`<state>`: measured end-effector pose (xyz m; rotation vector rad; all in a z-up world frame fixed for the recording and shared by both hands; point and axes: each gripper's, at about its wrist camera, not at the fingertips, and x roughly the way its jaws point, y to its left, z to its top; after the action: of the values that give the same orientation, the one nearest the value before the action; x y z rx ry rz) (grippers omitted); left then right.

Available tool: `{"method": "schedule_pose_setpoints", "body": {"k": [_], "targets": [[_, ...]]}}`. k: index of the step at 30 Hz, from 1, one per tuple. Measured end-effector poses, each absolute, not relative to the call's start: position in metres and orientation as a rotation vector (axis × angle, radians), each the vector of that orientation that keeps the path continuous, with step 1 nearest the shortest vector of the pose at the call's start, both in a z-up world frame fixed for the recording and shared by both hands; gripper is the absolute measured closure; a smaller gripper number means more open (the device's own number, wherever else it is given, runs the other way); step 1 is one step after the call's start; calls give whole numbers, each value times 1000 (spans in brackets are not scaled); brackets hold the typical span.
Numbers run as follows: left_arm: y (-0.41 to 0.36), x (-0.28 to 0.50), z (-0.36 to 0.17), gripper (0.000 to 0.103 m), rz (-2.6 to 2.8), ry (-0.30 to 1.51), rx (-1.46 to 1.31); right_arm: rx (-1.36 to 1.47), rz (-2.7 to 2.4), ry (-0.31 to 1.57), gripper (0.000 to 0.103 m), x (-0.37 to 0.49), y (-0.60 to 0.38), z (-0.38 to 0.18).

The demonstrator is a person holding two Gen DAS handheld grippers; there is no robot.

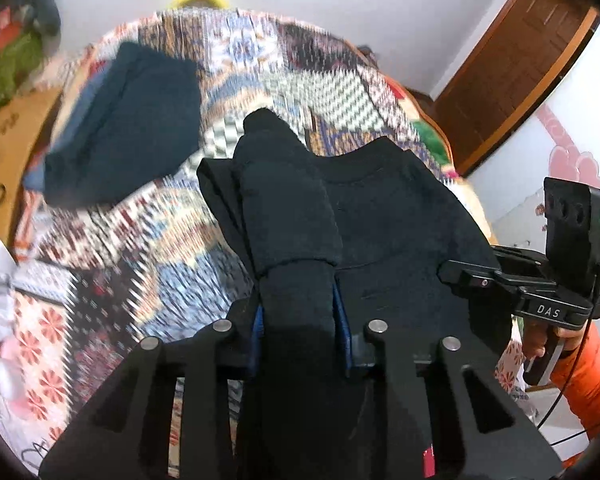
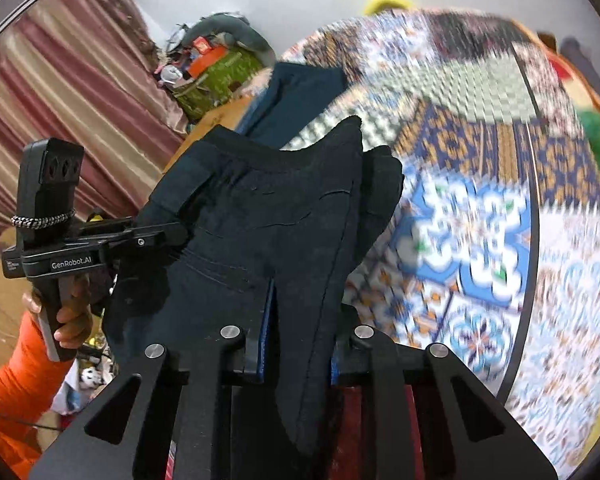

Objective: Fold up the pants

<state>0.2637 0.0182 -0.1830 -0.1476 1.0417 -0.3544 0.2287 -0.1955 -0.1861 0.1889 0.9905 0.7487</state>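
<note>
The black pants [image 1: 400,216] hang bunched between my two grippers, lifted above a patterned bedspread [image 1: 148,248]. My left gripper [image 1: 298,300] is shut on a thick roll of the black cloth, its blue pads pressing both sides. In the right wrist view my right gripper [image 2: 300,304] is shut on another fold of the pants [image 2: 268,208]. Each view also shows the other gripper from the side, biting the pants' edge: the right gripper [image 1: 448,270] and the left gripper [image 2: 176,236]. Hands in orange sleeves [image 2: 12,380] hold the handles.
A dark blue folded garment [image 1: 128,128] lies on the far left of the bed [image 2: 480,240]. A heap of clutter [image 2: 216,64] and a striped curtain [image 2: 60,100] stand beyond it. A brown wooden door [image 1: 512,68] is at the right.
</note>
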Motion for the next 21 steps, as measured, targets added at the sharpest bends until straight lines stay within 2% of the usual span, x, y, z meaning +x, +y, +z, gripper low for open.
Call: {"method": "schedule_pose_setpoints", "body": {"k": [13, 21], "targets": [[89, 314, -102, 75, -232, 789, -121, 118, 776, 740, 85, 297, -122, -117], [135, 373, -99, 76, -165, 727, -111, 101, 768, 689, 85, 354, -68, -117]]}}
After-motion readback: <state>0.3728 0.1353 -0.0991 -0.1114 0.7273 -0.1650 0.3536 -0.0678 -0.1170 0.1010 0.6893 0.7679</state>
